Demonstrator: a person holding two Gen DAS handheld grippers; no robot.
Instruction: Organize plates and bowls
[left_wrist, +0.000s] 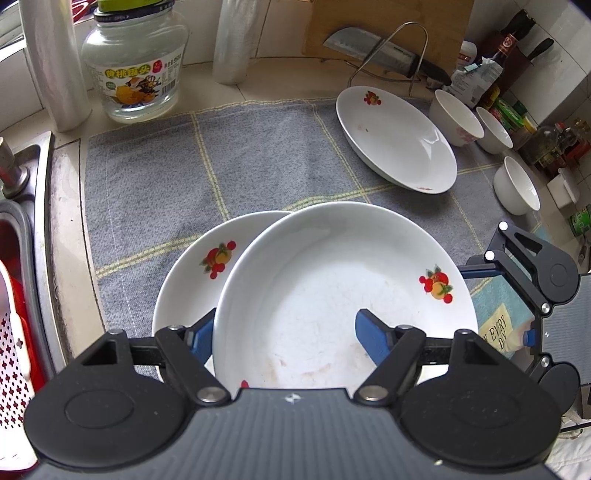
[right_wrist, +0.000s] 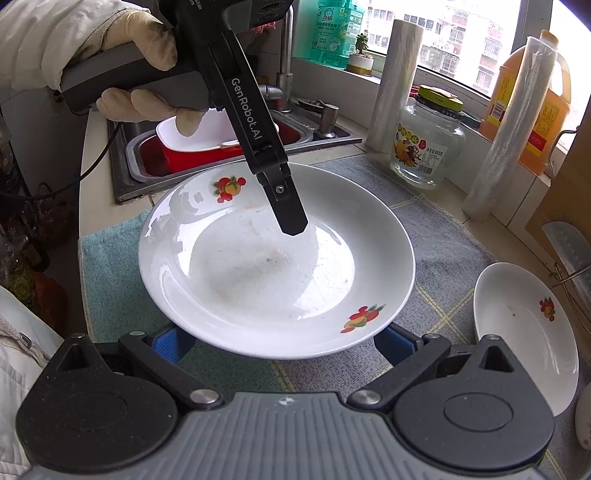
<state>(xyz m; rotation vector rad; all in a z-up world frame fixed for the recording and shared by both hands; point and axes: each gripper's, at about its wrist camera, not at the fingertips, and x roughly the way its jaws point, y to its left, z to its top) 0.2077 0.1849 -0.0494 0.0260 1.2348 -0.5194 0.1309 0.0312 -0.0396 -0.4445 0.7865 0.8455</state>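
A white plate with fruit prints (left_wrist: 332, 295) is tilted above a second matching plate (left_wrist: 184, 280) on the grey checked mat (left_wrist: 258, 155). My left gripper (left_wrist: 288, 339) is shut on its near rim, one blue pad inside the dish and the other under the rim. In the right wrist view its black upper finger (right_wrist: 290, 210) rests inside the plate (right_wrist: 258, 266). My right gripper (right_wrist: 284, 343) is open, with its blue pads wide apart beneath the plate's edge. A third plate (left_wrist: 395, 140) and three white bowls (left_wrist: 458, 114) sit at the far right.
A sink with a red basin (right_wrist: 177, 155) borders the mat on the left. A glass jar (left_wrist: 136, 70) and rolls of plastic wrap (left_wrist: 51, 62) stand at the back. A knife on a wire rack (left_wrist: 388, 55) and bottles (left_wrist: 506, 62) crowd the far right corner.
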